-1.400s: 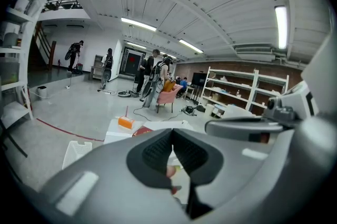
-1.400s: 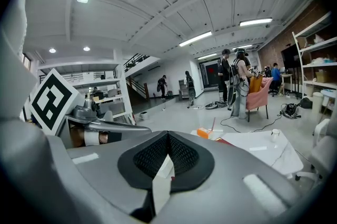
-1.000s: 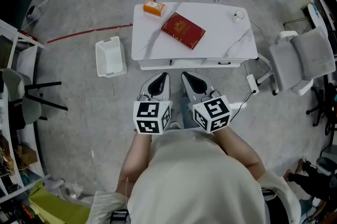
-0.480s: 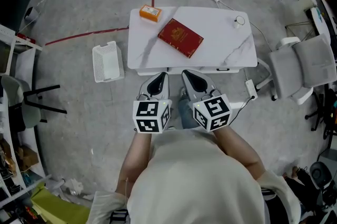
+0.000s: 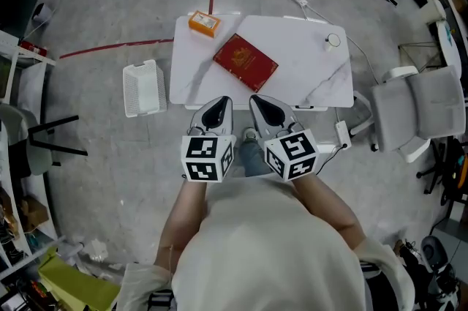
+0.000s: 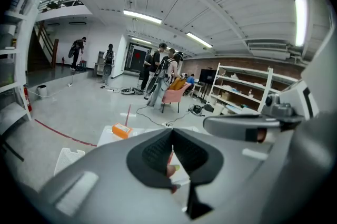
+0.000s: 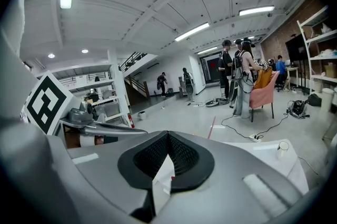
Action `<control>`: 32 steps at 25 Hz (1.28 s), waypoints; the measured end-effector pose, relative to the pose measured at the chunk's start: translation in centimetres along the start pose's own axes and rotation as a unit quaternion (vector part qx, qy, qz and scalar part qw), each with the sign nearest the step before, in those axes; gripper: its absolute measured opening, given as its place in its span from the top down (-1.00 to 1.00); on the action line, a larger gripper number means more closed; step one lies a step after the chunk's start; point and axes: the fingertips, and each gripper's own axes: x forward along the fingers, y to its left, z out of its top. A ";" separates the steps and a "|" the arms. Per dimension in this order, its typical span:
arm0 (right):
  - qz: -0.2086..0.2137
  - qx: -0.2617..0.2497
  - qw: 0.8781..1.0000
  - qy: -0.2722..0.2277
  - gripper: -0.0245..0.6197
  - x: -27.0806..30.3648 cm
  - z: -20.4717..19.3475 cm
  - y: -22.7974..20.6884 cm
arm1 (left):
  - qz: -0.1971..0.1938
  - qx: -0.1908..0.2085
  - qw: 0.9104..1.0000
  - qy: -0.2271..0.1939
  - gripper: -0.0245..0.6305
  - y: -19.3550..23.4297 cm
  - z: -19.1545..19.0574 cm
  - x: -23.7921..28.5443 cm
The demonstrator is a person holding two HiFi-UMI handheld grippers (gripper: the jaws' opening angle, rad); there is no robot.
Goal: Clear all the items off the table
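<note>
Bright, even indoor light comes from long ceiling lamps (image 6: 142,17). In the head view the white table (image 5: 307,61) shines pale, and shadows on the floor (image 5: 110,2) are soft and faint. Both gripper views curve strongly at the edges, with black corners; near parts look blurred.

head view overhead, gripper views toward table (image 5: 307,72)

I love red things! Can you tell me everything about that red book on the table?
The red book is closed and lies flat on the white, marble-look table, a little left of its middle and turned askew to the edges. Its cover looks dark red, with a small gold mark in the centre. Only the table touches it; the orange box sits apart at the far left corner.
</note>
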 end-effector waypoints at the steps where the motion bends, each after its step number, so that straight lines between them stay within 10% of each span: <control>1: 0.001 0.000 1.000 0.002 0.93 0.4 0.2 -0.6 | 0.001 0.000 1.000 0.001 0.90 0.0 0.3 0.7; 32: 0.034 -0.012 0.996 0.079 0.93 9.6 0.2 -15.0 | 0.069 -0.050 0.996 0.028 0.90 2.0 2.3 15.2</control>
